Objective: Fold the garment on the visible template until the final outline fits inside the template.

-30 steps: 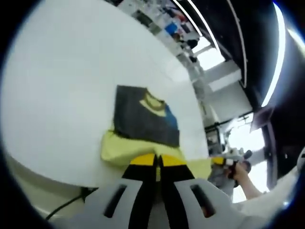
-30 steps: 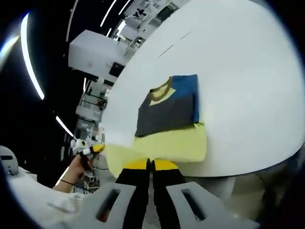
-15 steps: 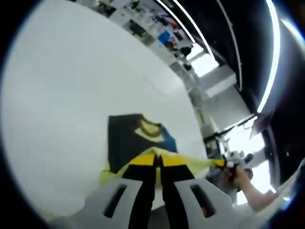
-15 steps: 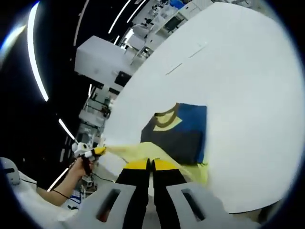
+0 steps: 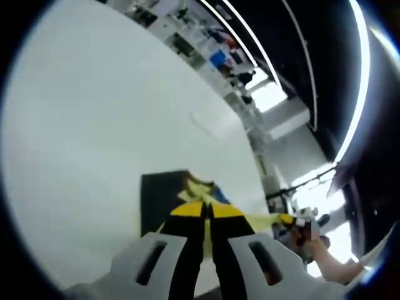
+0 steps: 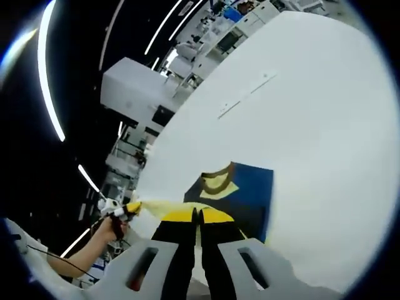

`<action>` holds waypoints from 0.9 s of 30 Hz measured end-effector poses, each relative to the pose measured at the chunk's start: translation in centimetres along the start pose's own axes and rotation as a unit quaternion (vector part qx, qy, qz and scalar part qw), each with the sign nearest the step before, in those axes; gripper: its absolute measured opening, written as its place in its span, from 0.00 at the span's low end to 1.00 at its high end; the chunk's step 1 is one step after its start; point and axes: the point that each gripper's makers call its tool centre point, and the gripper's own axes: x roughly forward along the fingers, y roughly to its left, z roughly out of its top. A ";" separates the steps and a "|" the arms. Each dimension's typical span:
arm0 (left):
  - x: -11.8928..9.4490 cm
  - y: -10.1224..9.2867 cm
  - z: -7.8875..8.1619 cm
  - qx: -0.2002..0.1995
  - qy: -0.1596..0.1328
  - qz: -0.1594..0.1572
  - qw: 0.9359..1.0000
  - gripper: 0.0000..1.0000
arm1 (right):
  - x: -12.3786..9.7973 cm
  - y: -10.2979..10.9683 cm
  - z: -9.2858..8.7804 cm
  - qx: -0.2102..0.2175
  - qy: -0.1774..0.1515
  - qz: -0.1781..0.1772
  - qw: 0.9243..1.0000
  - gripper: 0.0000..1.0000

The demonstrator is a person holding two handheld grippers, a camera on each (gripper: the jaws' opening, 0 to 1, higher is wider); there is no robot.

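Note:
The garment point(image 5: 164, 199) lies partly folded on the white table point(image 5: 94, 125): a dark grey and blue upper part with a yellow-olive collar point(image 6: 217, 181), and a pale yellow lower part. That yellow hem point(image 6: 164, 208) is lifted and stretched taut between both grippers. My left gripper point(image 5: 207, 211) is shut on one corner of the hem, held over the dark part. My right gripper point(image 6: 197, 215) is shut on the other corner. Each gripper appears in the other's view: the right gripper point(image 5: 299, 220) with a hand, the left gripper point(image 6: 120, 209) with a hand. No template outline is visible.
The white table point(image 6: 300, 112) spreads wide beyond the garment, with a faint strip mark point(image 6: 245, 94) on it. Shelves and equipment point(image 5: 206, 44) stand past the far edge, under ceiling light strips point(image 6: 53, 81).
Both grippers have raised the yellow hem and carried it forward over the dark part of the garment, so less yellow lies flat on the table. Both cameras have moved with them.

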 end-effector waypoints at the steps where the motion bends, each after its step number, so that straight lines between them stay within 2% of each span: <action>1: 0.2 0.0 0.3 -0.001 -0.001 0.000 1.000 0.00 | 0.2 0.0 0.2 0.002 -0.001 0.001 1.000 0.02; 8: 1.3 0.9 1.5 -0.007 -0.009 0.009 1.000 0.00 | 1.5 -1.3 2.4 0.016 -0.010 0.005 1.000 0.02; 12: 1.9 1.8 1.9 -0.010 -0.010 0.018 1.000 0.00 | 2.4 -3.0 3.5 0.020 -0.010 0.001 1.000 0.02; 27: 5.7 5.1 1.8 -0.048 0.006 0.041 0.998 0.00 | 5.6 -7.7 4.2 0.058 0.009 -0.011 0.998 0.02</action>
